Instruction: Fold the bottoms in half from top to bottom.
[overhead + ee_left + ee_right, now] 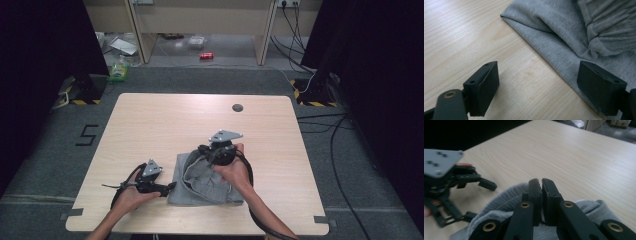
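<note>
Evenly lit from overhead, bright on the pale table (150, 125), dark at both far sides of the high view. Soft, short shadows under the left gripper (537, 90). Mild glare on wood in the left gripper view's upper corner. Slightly blurred near the right gripper (541, 188); background soft.

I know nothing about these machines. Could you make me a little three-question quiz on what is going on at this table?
1. True or false: the left tongs stand open beside the edge of the grey garment.
2. What do the right tongs pinch? A) a cable B) grey cloth C) nothing
3. Fill in: the garment lies on a light ____ table.

Key: 1 true; 2 B, though only a thin bit of cloth shows between the pads; 3 wooden.
</note>
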